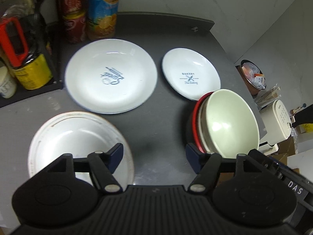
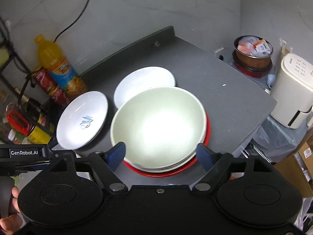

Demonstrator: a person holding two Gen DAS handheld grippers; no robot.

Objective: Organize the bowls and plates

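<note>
Three white plates lie apart on the dark bench point(image 1: 160, 33): a large plate point(image 1: 111, 76) printed "Sweet" at the far left, a small plate point(image 1: 191, 76) marked "Bakery" to its right, and a brown-rimmed plate point(image 1: 78, 143) near left. A pale green bowl point(image 2: 158, 125) sits nested in a stack on a red bowl point(image 2: 207, 129) at the near right, overlapping the small plate's edge. The left gripper point(image 1: 154, 157) stands wide with nothing between its fingers, above bare bench between the brown-rimmed plate and the stack. The right gripper point(image 2: 161, 153) stands wide either side of the stack's near rim, pads clear of it.
</note>
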